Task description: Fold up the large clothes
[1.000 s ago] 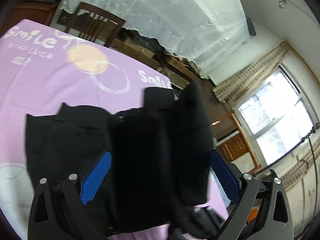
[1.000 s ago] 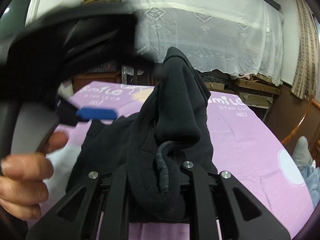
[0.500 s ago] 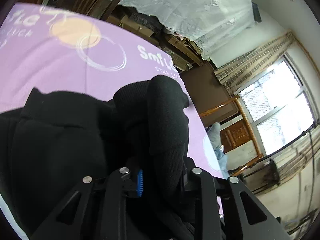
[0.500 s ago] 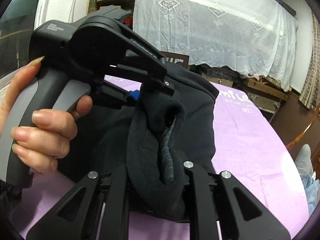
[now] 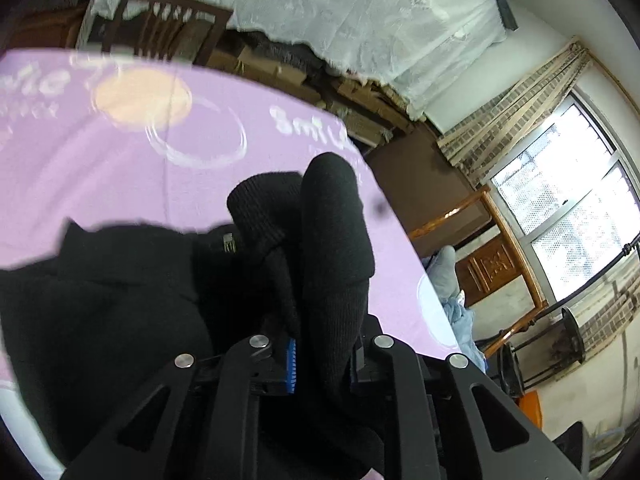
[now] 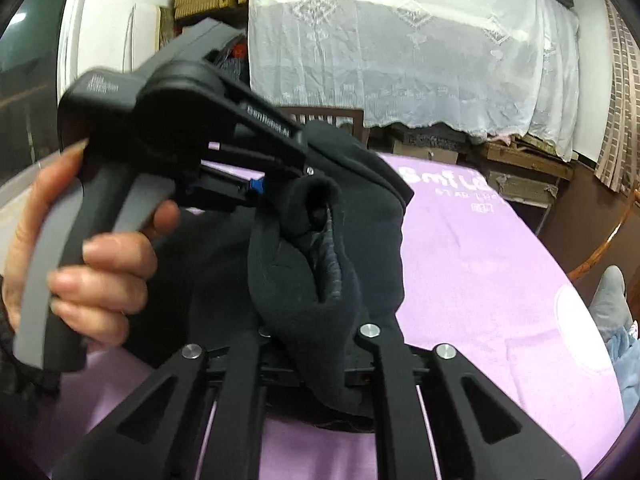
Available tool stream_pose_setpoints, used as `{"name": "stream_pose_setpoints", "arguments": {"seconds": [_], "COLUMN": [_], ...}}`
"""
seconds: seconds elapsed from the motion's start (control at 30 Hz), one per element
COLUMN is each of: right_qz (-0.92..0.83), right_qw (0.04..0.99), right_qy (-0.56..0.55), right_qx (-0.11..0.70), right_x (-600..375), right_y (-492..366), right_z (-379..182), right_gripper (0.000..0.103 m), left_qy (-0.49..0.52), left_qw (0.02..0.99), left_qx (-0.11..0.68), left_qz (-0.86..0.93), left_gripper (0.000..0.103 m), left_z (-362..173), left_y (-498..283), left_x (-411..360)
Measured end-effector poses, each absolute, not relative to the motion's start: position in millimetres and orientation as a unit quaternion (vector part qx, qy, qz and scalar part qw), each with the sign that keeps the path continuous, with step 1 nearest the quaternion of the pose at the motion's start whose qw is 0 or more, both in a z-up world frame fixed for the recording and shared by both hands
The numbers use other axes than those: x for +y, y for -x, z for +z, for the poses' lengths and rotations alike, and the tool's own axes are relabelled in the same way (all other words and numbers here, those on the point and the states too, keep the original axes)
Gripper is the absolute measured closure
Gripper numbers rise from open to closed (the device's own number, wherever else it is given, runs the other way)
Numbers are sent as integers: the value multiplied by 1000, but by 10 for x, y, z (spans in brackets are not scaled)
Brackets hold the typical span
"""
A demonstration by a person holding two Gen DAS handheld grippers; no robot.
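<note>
Since a second ago the left gripper point(image 5: 320, 364) has gone from wide open around the cloth to nearly closed, its jaws having just been closing onto a thick ribbed fold of the black knitted garment point(image 5: 332, 240). That fold, which looks like a cuff or hem, stands up between the jaws, with a blue ribbed pad point(image 5: 291, 366) showing against its left side, so this gripper is clamped on the fabric. The rest of the garment lies in a dark heap to the lower left on the lilac printed tablecloth point(image 5: 120, 176), which carries white lettering and a pale yellow disc.

From the other side, the right gripper point(image 6: 316, 344) is likewise pinched on a bunched roll of the same black garment point(image 6: 292, 280); its jaws have also just been closing a little, and the cloth fills the narrow gap between them. A grey lining shows inside the roll. A person's hand point(image 6: 92, 256) grips the grey handle of the left gripper point(image 6: 280, 176), which has come in from the left edge and now bites the garment just above and behind the right gripper's hold. Both holds are close together and raised off the table.

Behind the table stand a dark wooden chair point(image 5: 168, 24) and a white lace cover point(image 6: 400, 48) draped over furniture.
</note>
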State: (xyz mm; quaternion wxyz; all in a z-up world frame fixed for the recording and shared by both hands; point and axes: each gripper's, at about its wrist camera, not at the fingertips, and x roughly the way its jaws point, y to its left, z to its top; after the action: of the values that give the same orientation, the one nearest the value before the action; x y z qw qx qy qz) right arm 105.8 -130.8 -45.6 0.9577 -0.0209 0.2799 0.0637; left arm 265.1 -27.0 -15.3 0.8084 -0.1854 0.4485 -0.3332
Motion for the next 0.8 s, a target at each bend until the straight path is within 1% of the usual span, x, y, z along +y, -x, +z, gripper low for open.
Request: {"name": "stream_pose_setpoints", "arguments": {"seconds": [0.17,0.3,0.4,0.5,0.67,0.73,0.8], "right_qz": [105,154,190,215,235,230,220], "right_qw": [962,957,946,928,893,887,888], "right_qy": [37,71,86,112,117,135,166], "right_qx": [250,234,249,281,366,376,368], "right_x": [-1014,-527,-164,190,514,600,669], "right_y": [-1087,-1068,-1101,-1158,-1376,-1388,-1366], "right_z": [-45,120,57,-138,-598,-719,-806], "right_gripper": [96,96,96,96,96,96,96], "left_qy": [167,165,174,186,209,222,215], "left_qw": [844,866,870,865,841,834,836], "left_qx": [407,390,401,424,470,475,475], "left_qz": [-309,-266,-228,-194,-167,-169,-169], "left_gripper": [85,85,85,85,84,84,84], "left_z": [256,342,186,-126,-767,-881,-897], "left_y": [-2471,-2319,-2271,-2293,-2406,-2427,-2437], "left_x": [245,819,1219,1500,1720,1774,1782]}}
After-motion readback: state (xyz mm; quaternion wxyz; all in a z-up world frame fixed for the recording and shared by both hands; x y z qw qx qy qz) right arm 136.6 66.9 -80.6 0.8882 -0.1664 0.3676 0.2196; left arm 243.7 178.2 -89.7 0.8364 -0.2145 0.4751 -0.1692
